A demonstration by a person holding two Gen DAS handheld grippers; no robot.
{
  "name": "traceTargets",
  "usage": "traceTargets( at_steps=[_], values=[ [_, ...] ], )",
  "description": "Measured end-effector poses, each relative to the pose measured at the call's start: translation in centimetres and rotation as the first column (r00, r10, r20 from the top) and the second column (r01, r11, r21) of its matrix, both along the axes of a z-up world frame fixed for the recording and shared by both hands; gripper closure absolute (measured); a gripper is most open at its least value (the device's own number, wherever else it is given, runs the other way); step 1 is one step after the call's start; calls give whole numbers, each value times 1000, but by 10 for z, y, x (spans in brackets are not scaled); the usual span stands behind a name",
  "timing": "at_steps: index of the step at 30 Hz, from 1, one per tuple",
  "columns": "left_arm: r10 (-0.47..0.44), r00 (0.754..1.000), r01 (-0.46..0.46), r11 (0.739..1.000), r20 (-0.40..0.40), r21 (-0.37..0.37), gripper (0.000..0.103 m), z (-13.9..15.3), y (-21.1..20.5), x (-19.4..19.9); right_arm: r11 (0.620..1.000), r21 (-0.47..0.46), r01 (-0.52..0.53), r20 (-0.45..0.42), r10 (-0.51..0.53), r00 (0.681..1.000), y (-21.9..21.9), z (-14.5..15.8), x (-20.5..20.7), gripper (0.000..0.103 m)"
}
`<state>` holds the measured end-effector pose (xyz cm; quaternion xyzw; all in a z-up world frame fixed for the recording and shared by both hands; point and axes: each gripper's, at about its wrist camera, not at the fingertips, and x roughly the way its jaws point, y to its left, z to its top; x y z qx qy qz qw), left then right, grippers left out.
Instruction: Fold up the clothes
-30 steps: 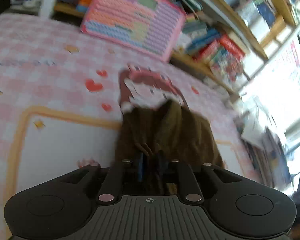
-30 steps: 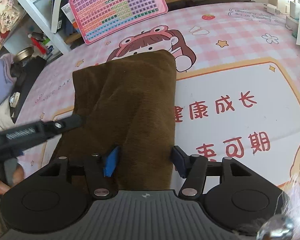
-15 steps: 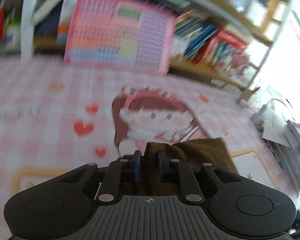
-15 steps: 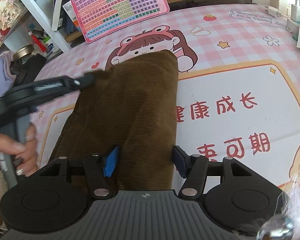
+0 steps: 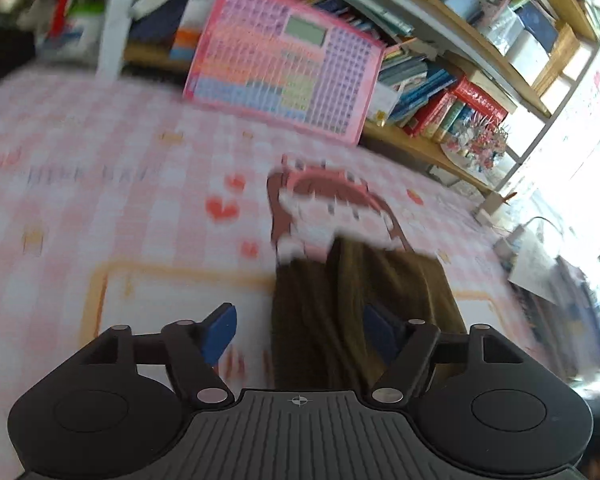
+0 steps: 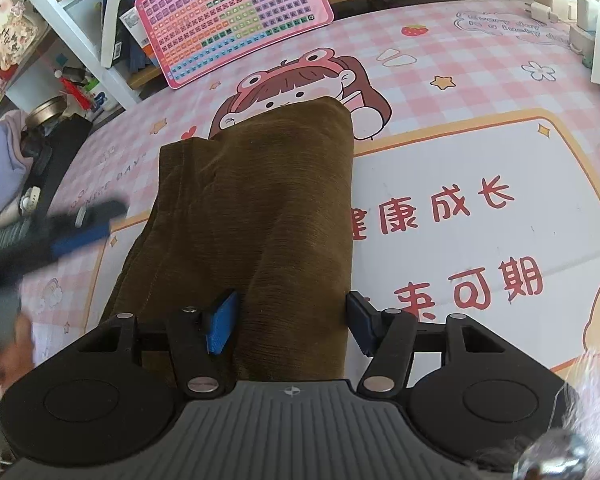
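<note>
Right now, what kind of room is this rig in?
Probably a child's study or bedroom: a pink cartoon desk mat, a pink learning keyboard toy leaning on bookshelves crammed with books.

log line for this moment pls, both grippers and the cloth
left gripper: opening, brown cloth between fingers, unpinched | right gripper: fingers straddle cloth, grip unclear | cloth: folded on pink mat

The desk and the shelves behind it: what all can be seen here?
brown garment: one, olive-brown, folded lengthwise on the mat, running toward the cameras
desk mat: one, pink check with cartoon girl and red characters, covering the desk
keyboard toy: one, pink with coloured keys, leaning against the shelf
books: many, mixed colours, on the wooden shelves
white chargers: a few, far right desk edge
left claw: blue pads, opening, garment between them
right claw: blue pads either side of the garment
</note>
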<state>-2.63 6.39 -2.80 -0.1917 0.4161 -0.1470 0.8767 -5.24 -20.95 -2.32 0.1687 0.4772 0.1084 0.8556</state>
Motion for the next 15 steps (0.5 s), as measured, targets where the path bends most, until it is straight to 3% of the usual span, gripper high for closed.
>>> traceTargets(
  at_steps=[4, 10, 15],
  values=[
    [-13, 997, 8, 998, -80, -56, 29, -18, -2, -12, 999, 47, 3, -15, -2, 1000, -6, 5, -4, 46],
    [-69, 991, 58, 994, -115, -90, 29, -31, -14, -5, 984, 171, 59, -99, -42, 994, -18, -11, -8, 46],
    [-67, 992, 59, 996, -111, -70, 38, -30, -28, -7, 970, 225, 88, -131, -60, 990, -19, -16, -7, 56]
  ],
)
